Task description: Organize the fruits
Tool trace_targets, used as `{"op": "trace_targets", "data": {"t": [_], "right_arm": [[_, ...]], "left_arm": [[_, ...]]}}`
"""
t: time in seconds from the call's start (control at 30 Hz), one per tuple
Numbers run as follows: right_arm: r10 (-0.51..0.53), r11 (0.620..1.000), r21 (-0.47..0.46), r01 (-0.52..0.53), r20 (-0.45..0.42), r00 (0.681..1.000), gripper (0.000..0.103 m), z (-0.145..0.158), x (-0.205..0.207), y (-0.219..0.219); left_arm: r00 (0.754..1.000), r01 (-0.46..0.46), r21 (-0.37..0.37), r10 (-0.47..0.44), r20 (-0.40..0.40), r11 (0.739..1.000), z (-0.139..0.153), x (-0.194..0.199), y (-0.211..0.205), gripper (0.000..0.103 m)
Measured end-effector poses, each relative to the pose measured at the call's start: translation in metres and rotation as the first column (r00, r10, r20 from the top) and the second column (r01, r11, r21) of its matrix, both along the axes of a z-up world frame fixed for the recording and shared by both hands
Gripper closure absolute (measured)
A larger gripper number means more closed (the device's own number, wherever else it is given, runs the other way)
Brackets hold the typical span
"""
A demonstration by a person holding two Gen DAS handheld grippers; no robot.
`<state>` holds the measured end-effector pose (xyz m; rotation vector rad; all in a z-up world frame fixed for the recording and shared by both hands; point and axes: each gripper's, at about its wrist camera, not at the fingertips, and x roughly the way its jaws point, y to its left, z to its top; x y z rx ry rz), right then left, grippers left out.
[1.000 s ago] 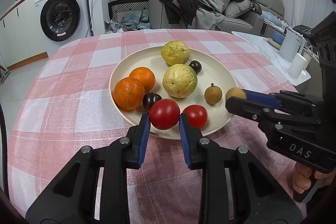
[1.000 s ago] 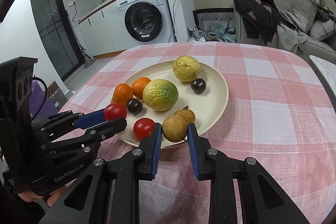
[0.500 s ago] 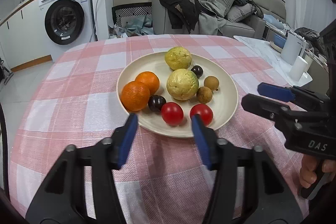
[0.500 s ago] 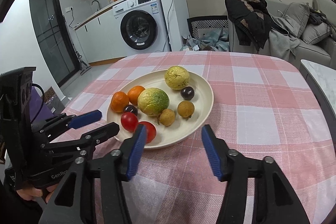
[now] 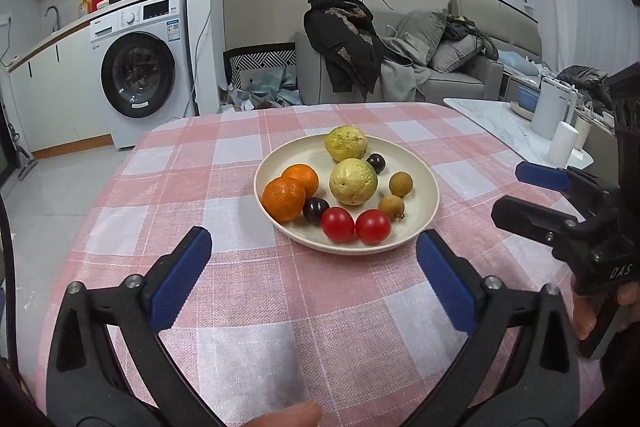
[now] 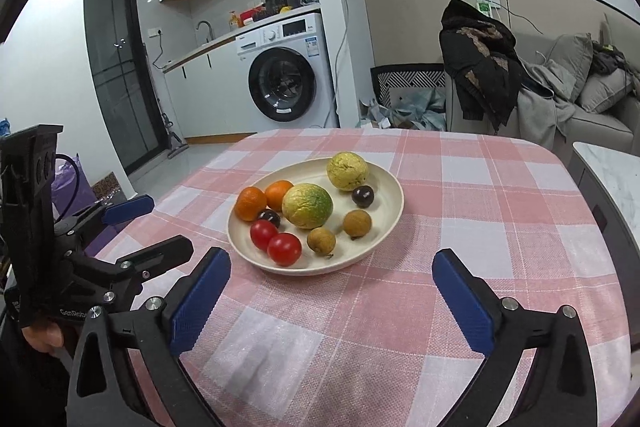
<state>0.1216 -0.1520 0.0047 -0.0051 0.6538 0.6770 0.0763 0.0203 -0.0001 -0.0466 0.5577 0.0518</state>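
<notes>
A cream plate sits on the pink checked tablecloth. It holds two oranges, two yellow-green guavas, two red tomatoes, two brown longans and two dark plums. My left gripper is open and empty, held back from the plate's near rim. My right gripper is open and empty, also short of the plate. Each gripper shows in the other's view, the right and the left.
The table is round-cornered with edges on the left and far side. A white side table with a kettle and cups stands to the right. A washing machine and a sofa with clothes lie beyond.
The left gripper let go of a tomato and the right let go of a longan on the plate. Both opened wide and pulled back and up from the plate.
</notes>
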Motion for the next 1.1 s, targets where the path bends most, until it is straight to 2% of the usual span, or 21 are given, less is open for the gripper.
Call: {"op": "trace_targets", "data": {"t": [0.33, 0.47, 1.1], "right_arm": [[0.011, 0.999, 0.039, -0.014, 0.093, 0.996, 0.0, 0.006, -0.019, -0.006], [0.019, 0.999, 0.043, -0.023, 0.095, 0.995, 0.0, 0.003, -0.021, -0.006], [-0.009, 0.998, 0.069, 0.0, 0.13, 0.992, 0.0, 0.005, -0.025, -0.012]], "left_arm": [[0.999, -0.024, -0.061, 0.027, 0.04, 0.998, -0.002, -0.018, 0.007, 0.001], [0.998, -0.033, -0.044, 0.035, 0.046, 0.998, -0.005, -0.018, 0.006, 0.001], [0.997, -0.007, -0.049, 0.011, 0.074, 0.999, -0.003, -0.022, 0.005, 0.001]]}}
